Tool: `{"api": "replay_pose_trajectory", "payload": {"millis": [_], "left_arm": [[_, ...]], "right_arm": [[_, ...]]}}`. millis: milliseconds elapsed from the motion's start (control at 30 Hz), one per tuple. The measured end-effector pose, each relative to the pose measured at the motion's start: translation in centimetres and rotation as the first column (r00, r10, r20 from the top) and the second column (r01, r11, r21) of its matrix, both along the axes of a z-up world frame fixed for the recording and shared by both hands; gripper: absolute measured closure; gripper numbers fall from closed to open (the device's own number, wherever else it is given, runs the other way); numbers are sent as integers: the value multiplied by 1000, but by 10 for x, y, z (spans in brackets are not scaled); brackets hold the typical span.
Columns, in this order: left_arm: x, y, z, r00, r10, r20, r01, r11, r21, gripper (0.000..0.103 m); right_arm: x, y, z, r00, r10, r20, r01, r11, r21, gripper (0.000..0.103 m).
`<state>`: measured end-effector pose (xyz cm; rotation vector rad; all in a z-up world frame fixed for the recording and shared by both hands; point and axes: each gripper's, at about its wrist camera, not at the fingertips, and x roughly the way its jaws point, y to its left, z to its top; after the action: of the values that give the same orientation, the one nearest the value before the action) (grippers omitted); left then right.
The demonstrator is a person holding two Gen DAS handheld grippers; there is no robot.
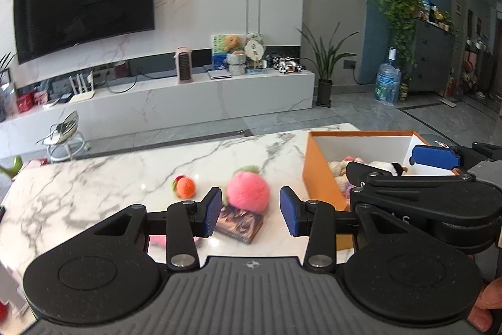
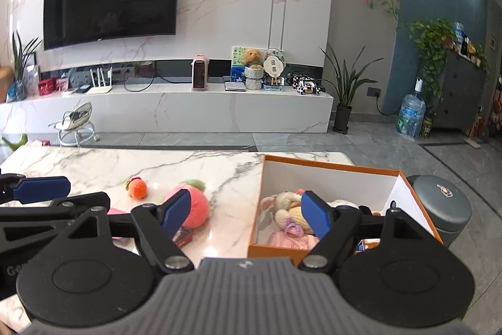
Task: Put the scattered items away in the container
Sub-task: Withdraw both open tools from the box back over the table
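Note:
An orange box (image 1: 317,168) (image 2: 329,168) with a white inside stands at the right of the marble table (image 1: 125,175) and holds several plush toys (image 2: 288,209). A pink plush peach (image 1: 248,192) (image 2: 196,204), a small orange plush fruit (image 1: 184,187) (image 2: 137,189) and a dark card box (image 1: 240,223) (image 2: 183,236) lie on the table. My left gripper (image 1: 251,211) is open and empty, above the peach and card box. My right gripper (image 2: 246,212) is open and empty, over the box's near left corner. It also shows in the left wrist view (image 1: 404,160).
A pink item (image 1: 161,240) lies partly hidden under my left gripper. A grey round bin (image 2: 439,206) stands right of the box. Beyond the table are grey floor, a small stool (image 1: 64,140) and a long white TV bench (image 2: 188,109).

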<state>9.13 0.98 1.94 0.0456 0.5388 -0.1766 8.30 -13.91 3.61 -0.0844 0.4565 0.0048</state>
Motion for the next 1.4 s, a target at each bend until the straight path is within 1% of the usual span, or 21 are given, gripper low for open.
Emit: {"api": "replay_pose_trajectory", "payload": {"millis": [133, 400, 633, 767, 1100, 1400], "left_arm": [[-4, 18, -5, 999, 29, -20, -30, 999, -24, 55], [-10, 48, -17, 997, 54, -58, -57, 997, -50, 55], [-13, 67, -27, 994, 73, -83, -79, 994, -76, 55], [-11, 75, -35, 991, 84, -102, -93, 993, -78, 55], [5, 90, -61, 978, 105, -180, -121, 989, -83, 55], [30, 91, -86, 963, 102, -250, -125, 989, -78, 56]], "right_arm": [[-8, 17, -1, 1000, 25, -5, -25, 999, -32, 24], [-15, 48, -9, 998, 55, -27, -58, 992, -108, 24], [-16, 68, -16, 996, 66, -57, -74, 987, -143, 24], [-13, 77, -22, 995, 71, -73, -82, 985, -153, 24], [8, 98, -47, 985, 80, -149, -105, 980, -168, 24], [36, 103, -73, 972, 72, -222, -112, 979, -172, 24]]}}
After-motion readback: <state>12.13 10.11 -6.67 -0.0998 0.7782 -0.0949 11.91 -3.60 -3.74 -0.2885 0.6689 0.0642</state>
